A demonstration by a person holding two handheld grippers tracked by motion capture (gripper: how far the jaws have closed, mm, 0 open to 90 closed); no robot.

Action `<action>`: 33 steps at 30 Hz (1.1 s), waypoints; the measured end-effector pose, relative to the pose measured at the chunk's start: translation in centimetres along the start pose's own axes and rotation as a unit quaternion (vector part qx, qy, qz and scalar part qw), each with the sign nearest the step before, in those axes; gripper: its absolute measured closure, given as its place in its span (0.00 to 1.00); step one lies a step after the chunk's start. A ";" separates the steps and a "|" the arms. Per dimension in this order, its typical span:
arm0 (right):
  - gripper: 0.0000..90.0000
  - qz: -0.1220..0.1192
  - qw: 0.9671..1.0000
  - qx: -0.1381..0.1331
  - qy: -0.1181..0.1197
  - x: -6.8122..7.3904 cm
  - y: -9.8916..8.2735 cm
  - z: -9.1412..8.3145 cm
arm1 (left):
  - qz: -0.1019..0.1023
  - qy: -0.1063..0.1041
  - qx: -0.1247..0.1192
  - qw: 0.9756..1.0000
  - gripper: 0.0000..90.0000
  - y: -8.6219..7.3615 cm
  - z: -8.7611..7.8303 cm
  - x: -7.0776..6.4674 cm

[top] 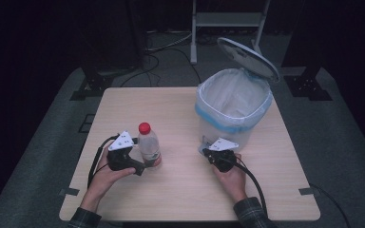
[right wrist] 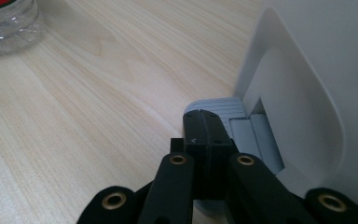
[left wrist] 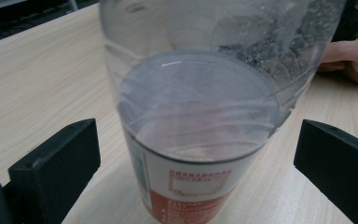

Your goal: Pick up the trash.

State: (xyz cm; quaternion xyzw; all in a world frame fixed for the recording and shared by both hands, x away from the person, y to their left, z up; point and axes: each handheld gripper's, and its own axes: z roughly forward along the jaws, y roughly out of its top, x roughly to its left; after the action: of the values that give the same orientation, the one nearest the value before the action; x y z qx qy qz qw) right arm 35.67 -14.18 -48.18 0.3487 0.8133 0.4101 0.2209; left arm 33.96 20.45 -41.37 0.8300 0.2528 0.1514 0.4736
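- Worktop: light wood, square. It carries a water bottle at centre-left and a pedal bin at far right.
- Bottle: clear plastic, red cap, red and white label low on the body. It stands upright, part full.
- Left gripper: sits at the near-left of the bottle, held in the person's left hand, with the grey plate on top.
- In the left gripper view the bottle stands between the two black jaws. There is a clear gap on each side, so the jaws are released and the pads are not pressing on it.
- Water line shows about mid-frame in that view, with the label below it.
- Bin: white body, blue-edged liner folded over the rim, lid tipped up at the far side.
- Right gripper: at the near foot of the bin, held in the right hand.
- In the right gripper view the jaws are clenched together with nothing between them. The tips rest over the grey ribbed pedal at the bin base.
- Can't tell whether the tips press on the pedal or just touch it.
- The bottle base shows at the far left of the right gripper view, well apart from that gripper.
- The two grippers are well apart, with bare worktop between them.
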 end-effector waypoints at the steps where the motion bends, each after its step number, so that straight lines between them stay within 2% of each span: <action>1: 0.99 0.000 1.000 0.000 0.000 0.0 0.0 0.0 | 0.001 -0.001 0.002 1.000 0.00 0.0 0.1 0.0; 12: 0.99 0.000 1.000 0.000 0.000 0.0 0.0 0.0 | 0.004 -0.008 0.008 1.000 0.00 0.2 1.4 0.1; 19: 0.99 0.000 1.000 0.000 0.000 0.0 0.0 0.0 | 0.004 -0.002 0.004 1.000 0.06 0.1 1.4 0.1; 24: 0.99 -0.001 1.000 0.000 0.000 0.0 0.0 0.0 | 0.002 -0.004 -0.002 1.000 0.14 -0.1 1.3 0.2; 29: 0.99 0.000 1.000 0.000 0.000 0.0 0.0 0.0 | 0.000 -0.005 -0.001 1.000 0.17 -0.1 1.3 0.3; 31: 0.99 0.001 1.000 0.000 0.001 0.0 0.0 0.0 | 0.002 -0.006 -0.002 1.000 0.23 -0.1 1.3 0.3; 33: 0.99 0.001 1.000 0.000 0.001 0.0 0.0 0.0 | 0.003 -0.006 -0.002 1.000 0.24 -0.1 1.3 0.3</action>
State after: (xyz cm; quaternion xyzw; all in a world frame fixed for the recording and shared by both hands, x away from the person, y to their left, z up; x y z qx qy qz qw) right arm 35.68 -14.19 -48.18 0.3489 0.8132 0.4105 0.2200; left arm 34.85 19.76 -42.13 0.8307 0.2469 0.1482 0.4765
